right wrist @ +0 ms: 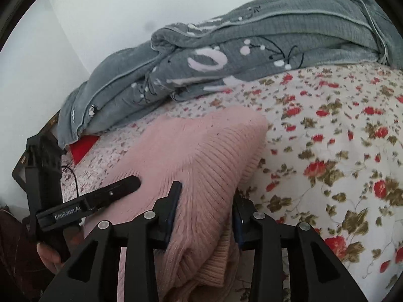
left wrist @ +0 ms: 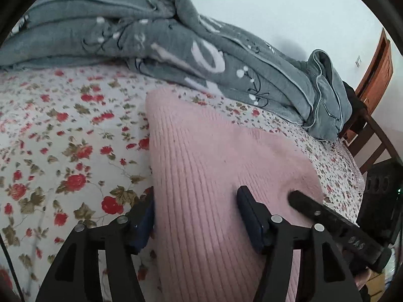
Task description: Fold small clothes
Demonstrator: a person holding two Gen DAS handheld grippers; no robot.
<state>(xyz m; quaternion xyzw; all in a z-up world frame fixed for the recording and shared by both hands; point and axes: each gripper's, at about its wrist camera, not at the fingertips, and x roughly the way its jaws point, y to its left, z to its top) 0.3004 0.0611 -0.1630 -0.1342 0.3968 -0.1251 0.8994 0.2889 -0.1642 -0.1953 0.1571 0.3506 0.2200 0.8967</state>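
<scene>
Lying on the flowered bed sheet point(left wrist: 63, 130), the pink ribbed sweater point(left wrist: 201, 156) sits near a grey quilt point(left wrist: 151, 40). The left tool point(left wrist: 199, 216) straddles its edge, jaws apart, whether pressing I cannot tell. The right tool point(right wrist: 206, 209) pinches a bunched fold of it.

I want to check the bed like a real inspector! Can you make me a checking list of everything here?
Surface: bed sheet with red flowers, mostly flat.
Job's things: one pink ribbed sweater, folded into a thick bundle on the sheet.
Clutter: grey quilt bunched along the wall side; something red peeks out under its edge.
Grippers: left gripper has the sweater between its fingers; right gripper squeezes a fold of the same sweater.
Cables: a thin black wire curls on the sheet by the left gripper.
Surroundings: plain white wall; wooden bed frame at one end.
</scene>
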